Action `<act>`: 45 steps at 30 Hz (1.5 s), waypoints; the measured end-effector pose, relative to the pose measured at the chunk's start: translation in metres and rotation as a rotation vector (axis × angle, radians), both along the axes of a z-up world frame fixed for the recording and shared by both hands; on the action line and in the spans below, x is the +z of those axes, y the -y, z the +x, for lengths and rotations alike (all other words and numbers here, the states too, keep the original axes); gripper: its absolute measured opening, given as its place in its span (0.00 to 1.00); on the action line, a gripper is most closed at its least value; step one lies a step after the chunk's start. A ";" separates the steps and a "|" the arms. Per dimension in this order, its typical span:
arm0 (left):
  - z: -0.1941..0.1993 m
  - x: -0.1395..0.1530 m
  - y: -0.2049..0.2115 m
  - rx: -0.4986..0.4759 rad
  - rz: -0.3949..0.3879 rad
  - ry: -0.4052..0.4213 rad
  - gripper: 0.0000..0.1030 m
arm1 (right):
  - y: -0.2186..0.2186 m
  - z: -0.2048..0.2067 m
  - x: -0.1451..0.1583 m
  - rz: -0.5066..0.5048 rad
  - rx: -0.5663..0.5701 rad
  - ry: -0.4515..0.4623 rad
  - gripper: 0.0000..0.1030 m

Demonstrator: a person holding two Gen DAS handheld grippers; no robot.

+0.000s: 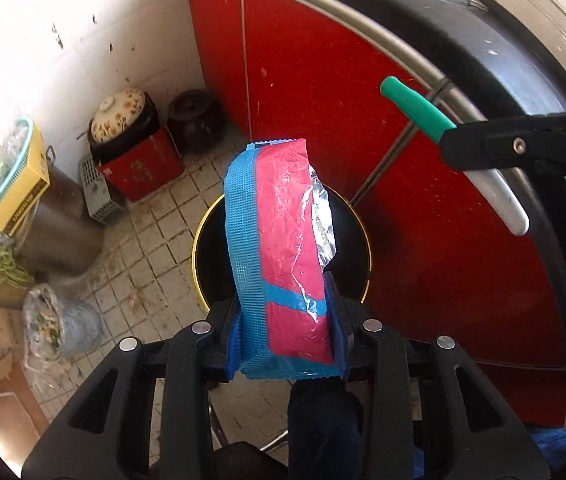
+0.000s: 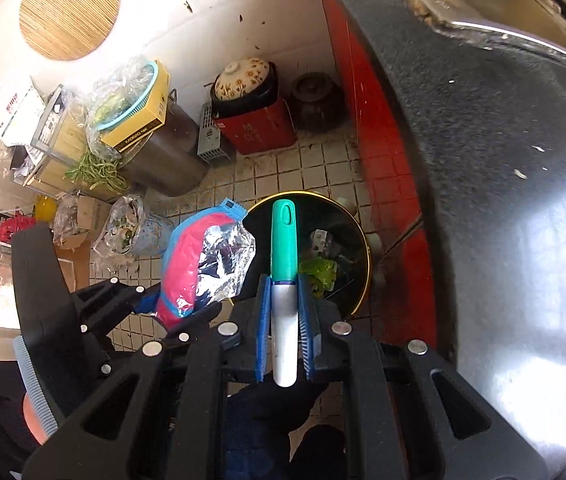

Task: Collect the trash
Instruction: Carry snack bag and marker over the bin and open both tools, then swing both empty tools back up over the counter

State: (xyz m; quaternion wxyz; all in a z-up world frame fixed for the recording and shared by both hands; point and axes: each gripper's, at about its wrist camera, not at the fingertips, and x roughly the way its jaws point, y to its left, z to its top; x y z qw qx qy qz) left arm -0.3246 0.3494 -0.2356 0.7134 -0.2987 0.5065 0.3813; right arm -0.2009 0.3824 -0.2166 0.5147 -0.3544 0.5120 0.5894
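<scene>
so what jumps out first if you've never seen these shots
The pink and blue foil wrapper clamped in the left gripper, and the green-capped marker clamped in the right gripper. Both hang over the black bin with a yellow rim on the tiled floor, beside the red cabinet.

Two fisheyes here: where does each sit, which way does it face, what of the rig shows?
Left wrist: on the left gripper, looking steeply down at the bin; own fingers clamp a wrapper, right gripper enters at right.
Right wrist: on the right gripper, looking down into the bin; own fingers clamp a marker, left gripper at left.
Shared: bin, wrapper, marker, tiled floor, red cabinet.
</scene>
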 end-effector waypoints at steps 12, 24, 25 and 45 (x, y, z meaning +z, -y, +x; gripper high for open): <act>-0.009 -0.010 -0.019 0.009 -0.022 0.023 0.68 | -0.015 -0.005 0.000 -0.004 0.026 0.014 0.19; -0.010 0.012 -0.003 -0.024 0.009 0.009 0.81 | 0.020 0.009 0.049 0.103 -0.033 0.017 0.61; -0.009 0.017 -0.002 -0.026 0.016 0.011 0.84 | 0.027 0.014 0.057 0.122 -0.046 0.027 0.65; 0.261 0.129 0.184 -0.825 0.235 0.199 0.93 | 0.404 0.217 0.160 0.266 -0.971 0.304 0.81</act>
